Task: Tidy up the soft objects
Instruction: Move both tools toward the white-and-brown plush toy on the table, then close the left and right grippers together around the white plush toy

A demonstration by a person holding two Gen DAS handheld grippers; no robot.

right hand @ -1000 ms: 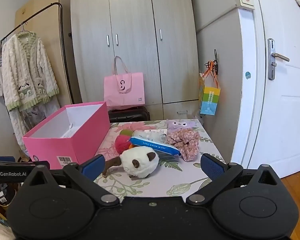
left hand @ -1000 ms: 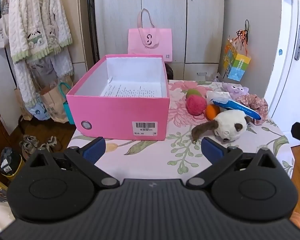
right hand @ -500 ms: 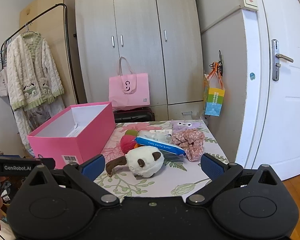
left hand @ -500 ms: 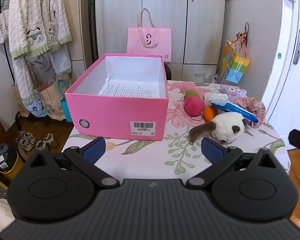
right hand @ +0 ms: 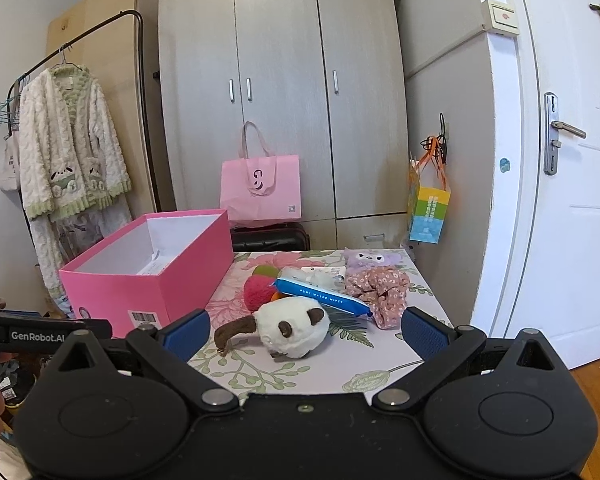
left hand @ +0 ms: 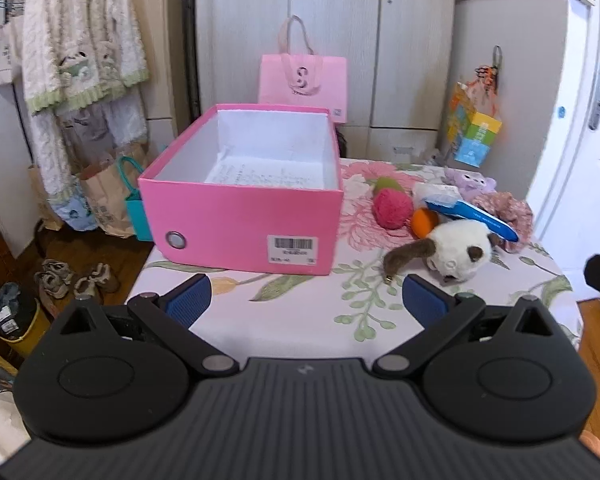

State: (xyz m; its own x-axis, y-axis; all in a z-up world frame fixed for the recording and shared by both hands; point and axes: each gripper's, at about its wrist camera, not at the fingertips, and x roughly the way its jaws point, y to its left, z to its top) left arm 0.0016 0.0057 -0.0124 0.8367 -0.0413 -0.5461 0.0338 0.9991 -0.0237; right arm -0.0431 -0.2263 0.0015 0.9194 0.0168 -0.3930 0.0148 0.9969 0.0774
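- The left gripper hangs over the near edge of the table with its jaws spread wide and nothing between them.
- The right gripper is also wide open and empty, hovering above the near right part of the floral cloth.
- Just beyond the right gripper lies a white plush toy with brown ears and a brown tail, on its side on the cloth.
- Behind the plush sit a pink ball, an orange ball and a green ball, close together.
- A blue wet-wipes pack rests across the pile, touching a floral scrunchie; a small purple plush sits farther back.
- On the table's left stands an open pink box, holding only a sheet of paper.
- Beyond the table a pink bag leans against the wardrobe.
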